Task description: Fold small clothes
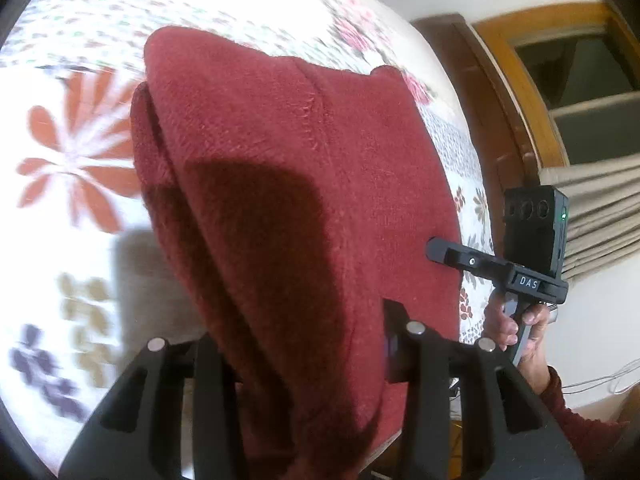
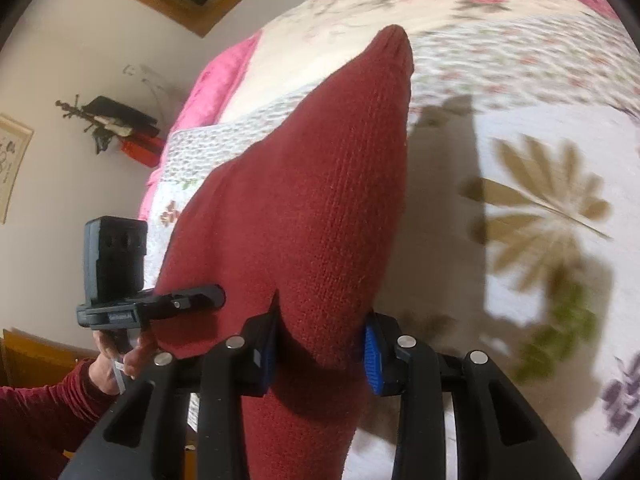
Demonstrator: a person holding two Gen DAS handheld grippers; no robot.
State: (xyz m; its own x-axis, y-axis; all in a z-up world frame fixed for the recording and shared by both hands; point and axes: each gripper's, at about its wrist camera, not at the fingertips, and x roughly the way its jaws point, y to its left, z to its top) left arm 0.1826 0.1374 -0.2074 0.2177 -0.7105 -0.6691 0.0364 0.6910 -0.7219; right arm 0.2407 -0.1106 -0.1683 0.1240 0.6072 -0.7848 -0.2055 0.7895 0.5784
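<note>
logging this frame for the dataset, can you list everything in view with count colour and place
knit garment: one, dark red, lifted over the bed, held by both grippers
quilt: one, white with flower prints, covering the bed
pink blanket: one, bright pink, far end of the bed near the wall
window frame: one, wooden, on the wall beyond the bed
curtain: one, beige, pleated, below the window
dark clutter: black and red items by the wall, too small to tell
left gripper: black, jaws shut on the garment
right gripper: black with blue pads, jaws shut on the garment
hand: one, red sleeve, gripping the right gripper's handle
</note>
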